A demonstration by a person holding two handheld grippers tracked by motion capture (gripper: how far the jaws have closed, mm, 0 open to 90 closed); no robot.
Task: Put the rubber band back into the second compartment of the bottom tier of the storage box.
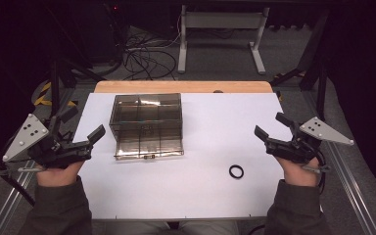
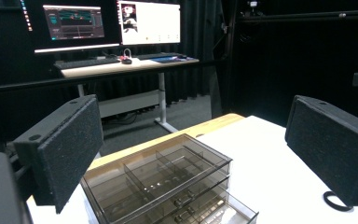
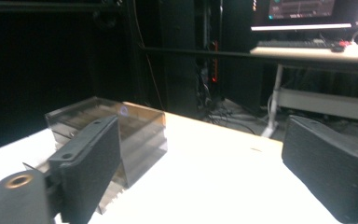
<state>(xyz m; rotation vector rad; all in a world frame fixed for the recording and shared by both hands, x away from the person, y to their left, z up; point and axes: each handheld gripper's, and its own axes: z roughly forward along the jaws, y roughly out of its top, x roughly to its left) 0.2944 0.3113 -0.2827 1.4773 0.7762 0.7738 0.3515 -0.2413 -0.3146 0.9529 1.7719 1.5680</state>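
A smoky transparent drawer box with divided compartments stands upright on the white table's far left; a small black ring lies flat well apart, nearer right.

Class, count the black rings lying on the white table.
1. The black ring lies on the white table, nearer the right gripper. Others may hide inside the clear drawer box.

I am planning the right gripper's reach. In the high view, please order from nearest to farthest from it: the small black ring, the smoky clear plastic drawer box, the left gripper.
1. Small black ring, on the white table just inward of the right gripper.
2. Smoky clear plastic drawer box, left of centre.
3. Left gripper, at the table's opposite edge.
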